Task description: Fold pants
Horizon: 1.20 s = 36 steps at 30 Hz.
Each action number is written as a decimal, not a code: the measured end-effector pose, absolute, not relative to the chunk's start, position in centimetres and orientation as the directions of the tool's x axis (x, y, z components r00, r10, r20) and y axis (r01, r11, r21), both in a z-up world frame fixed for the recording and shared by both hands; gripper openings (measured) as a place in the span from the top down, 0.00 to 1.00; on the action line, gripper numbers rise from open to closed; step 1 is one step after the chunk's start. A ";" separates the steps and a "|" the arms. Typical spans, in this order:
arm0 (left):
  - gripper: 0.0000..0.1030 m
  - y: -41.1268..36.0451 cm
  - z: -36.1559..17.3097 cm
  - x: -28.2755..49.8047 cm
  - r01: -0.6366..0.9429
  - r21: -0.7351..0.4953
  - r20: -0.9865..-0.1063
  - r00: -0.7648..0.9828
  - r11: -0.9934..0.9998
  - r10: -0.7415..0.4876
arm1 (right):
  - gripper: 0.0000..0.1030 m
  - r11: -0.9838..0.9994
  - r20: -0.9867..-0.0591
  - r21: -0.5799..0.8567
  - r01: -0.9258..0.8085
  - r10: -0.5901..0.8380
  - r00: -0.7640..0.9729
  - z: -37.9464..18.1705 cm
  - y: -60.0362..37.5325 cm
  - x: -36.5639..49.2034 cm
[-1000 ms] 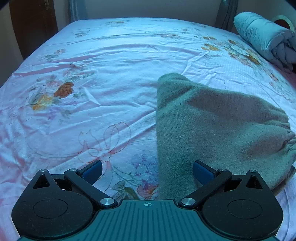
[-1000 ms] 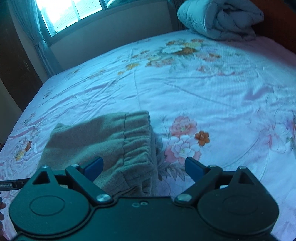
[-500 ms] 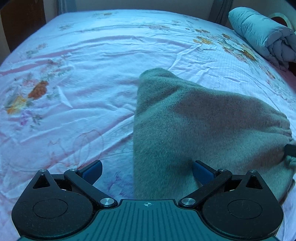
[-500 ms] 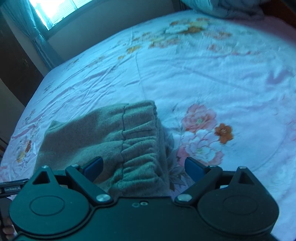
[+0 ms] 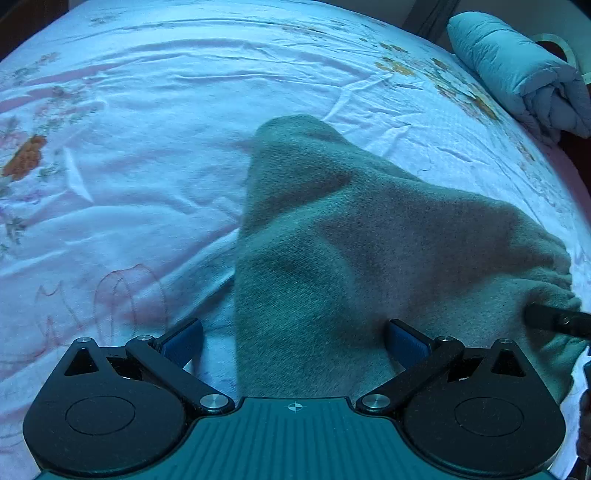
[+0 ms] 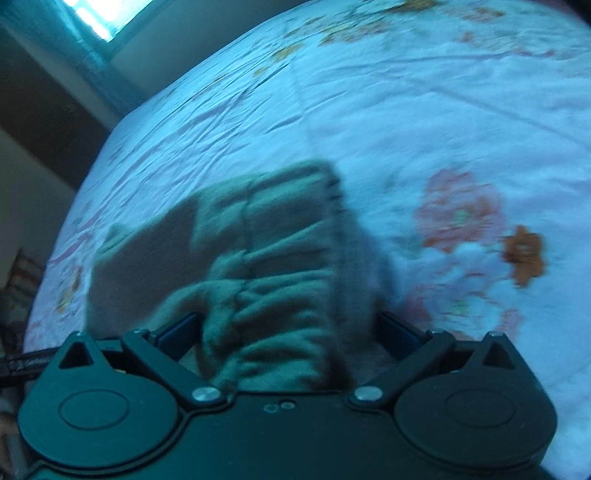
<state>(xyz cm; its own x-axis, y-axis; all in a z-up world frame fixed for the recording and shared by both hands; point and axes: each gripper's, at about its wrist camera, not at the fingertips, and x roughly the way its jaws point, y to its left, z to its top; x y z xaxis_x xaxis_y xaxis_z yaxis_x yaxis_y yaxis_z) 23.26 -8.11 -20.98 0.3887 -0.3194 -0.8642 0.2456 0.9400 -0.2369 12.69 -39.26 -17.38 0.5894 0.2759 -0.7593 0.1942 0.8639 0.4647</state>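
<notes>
Folded grey-green fleece pants lie on the floral bed sheet. My left gripper hangs open low over their near left edge, one finger over the sheet and the other over the cloth. The gathered waistband sits between the wide jaws of my right gripper, which are opening. Its pads do not press on the cloth. The right wrist view is blurred. A dark fingertip of the right gripper rests by the waistband at the right edge of the left wrist view.
A rolled pale blue quilt lies at the bed's far right corner. A bright window with a curtain and a dark wall stand beyond the bed's far edge. Wrinkled sheet spreads left of the pants and beyond them.
Both grippers have come down and closer to the pants, which now fill more of each view. The right jaws stand slightly wider. The right gripper's fingertip has entered the left wrist view.
</notes>
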 end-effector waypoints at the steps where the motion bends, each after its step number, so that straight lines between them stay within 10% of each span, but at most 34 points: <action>1: 0.00 -8.2 -21.1 23.3 0.246 -0.249 -0.862 0.384 0.937 -0.330 | 0.05 0.870 -0.762 0.461 0.175 0.287 0.581 -17.5 -38.9 12.9; 4: 0.00 -9.0 -21.1 23.1 0.279 -0.270 -0.853 0.374 0.921 -0.364 | 0.07 0.873 -0.748 0.467 0.142 0.305 0.589 -17.3 -38.5 13.1; 11: 0.21 -9.5 -20.2 22.1 0.290 -0.305 -0.817 0.409 0.907 -0.406 | 0.54 0.849 -0.706 0.515 0.117 0.343 0.619 -16.4 -39.4 11.5; 14: 0.23 -9.0 -20.4 22.2 0.291 -0.305 -0.817 0.410 0.907 -0.406 | 0.54 0.856 -0.705 0.506 0.109 0.337 0.624 -16.7 -39.2 11.5; 20: 0.23 -9.9 -20.5 22.2 0.288 -0.269 -0.829 0.417 0.919 -0.373 | 0.19 0.873 -0.717 0.482 0.079 0.341 0.608 -18.0 -38.2 13.1; 24: 0.41 -10.0 -19.6 21.3 0.312 -0.237 -0.811 0.458 0.920 -0.364 | 0.59 0.846 -0.697 0.528 0.078 0.379 0.609 -16.9 -38.6 12.4; 28: 0.66 -9.2 -18.2 21.0 0.292 -0.240 -0.790 0.496 0.926 -0.361 | 0.63 0.861 -0.694 0.503 0.078 0.349 0.630 -15.7 -37.8 11.4; 36: 0.80 -7.8 -15.9 21.0 0.263 -0.317 -0.732 0.543 0.911 -0.411 | 0.64 0.876 -0.626 0.482 0.027 0.323 0.709 -11.5 -36.0 10.2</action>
<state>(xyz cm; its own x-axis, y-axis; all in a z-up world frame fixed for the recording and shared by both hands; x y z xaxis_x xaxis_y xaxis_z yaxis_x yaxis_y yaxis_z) 21.04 -7.80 -15.85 0.5432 -0.4110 -0.7321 0.2627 0.9114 -0.3168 10.24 -36.04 -11.50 0.7095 0.3229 -0.6264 0.0267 0.8759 0.4818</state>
